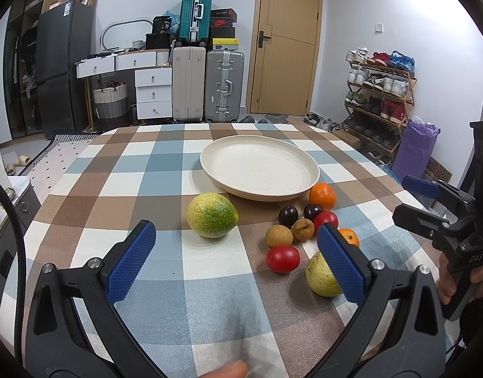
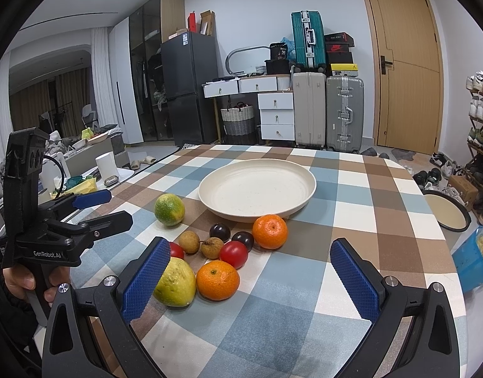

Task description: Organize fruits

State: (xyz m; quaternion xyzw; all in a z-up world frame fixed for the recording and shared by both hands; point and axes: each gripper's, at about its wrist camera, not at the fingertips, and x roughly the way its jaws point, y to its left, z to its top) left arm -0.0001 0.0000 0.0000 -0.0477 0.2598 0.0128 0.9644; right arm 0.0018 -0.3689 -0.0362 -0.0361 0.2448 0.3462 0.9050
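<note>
Left gripper [image 1: 235, 256] and right gripper [image 2: 249, 272] both hover low, side by side, jaws spread wide, nothing held.

Both devices are showing the same build: matte black plastic frames with triangular cut-outs, silver screws gleaming at the joints, and blue pads with a knurled diamond texture lining the fingers. The left hand-held gripper [image 1: 236, 261] is trailing a black cable along its side, and seen from the right it is bearing white "GenRobot.AI" lettering on its body. The right hand-held gripper [image 2: 250, 271] is wearing small white markings on its handle. Bare skin is showing on the fingers [image 2: 24, 280] wrapping each black grip
</note>
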